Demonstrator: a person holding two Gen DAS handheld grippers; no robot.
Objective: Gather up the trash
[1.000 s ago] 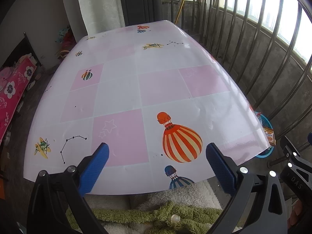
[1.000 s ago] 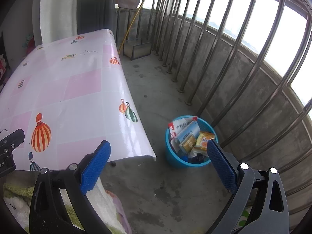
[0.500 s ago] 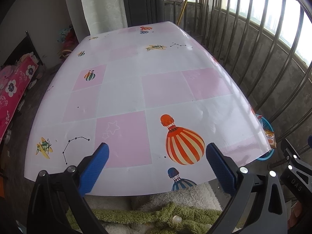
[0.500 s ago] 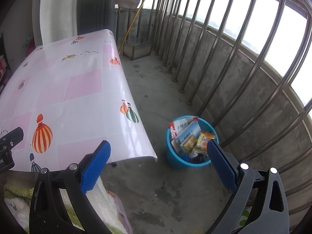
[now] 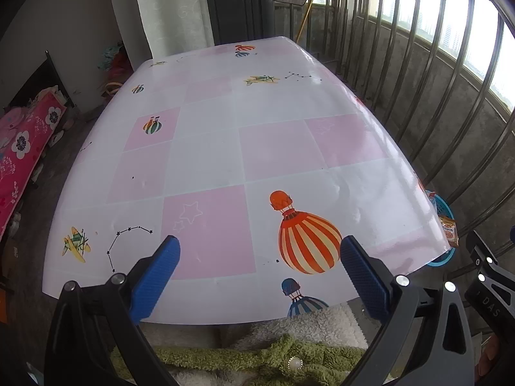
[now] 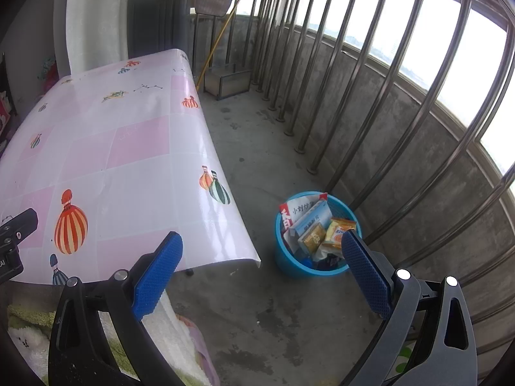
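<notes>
A blue trash bucket [image 6: 289,259] stands on the concrete floor right of the table, filled with several snack wrappers and packets [image 6: 313,225]. My right gripper [image 6: 262,267] hovers open above the floor, its right finger in front of the bucket's rim, nothing between the fingers. In the left wrist view the bucket [image 5: 445,206] peeks out past the table's right edge. My left gripper [image 5: 259,270] is open and empty over the near edge of the table [image 5: 209,160], which has a pink and white balloon-print cover with nothing on it.
A metal railing [image 6: 402,103] on a low concrete wall runs along the right. A small metal frame box [image 6: 228,78] and a yellow broom handle [image 6: 219,38] stand at the far end. White and green fuzzy cloth [image 5: 257,353] lies below both grippers. A pink floral mat [image 5: 19,148] is left.
The left gripper has drifted slightly back and tilted, so the table sits a little lower in its view. The right gripper has hardly moved. Both stayed open.
</notes>
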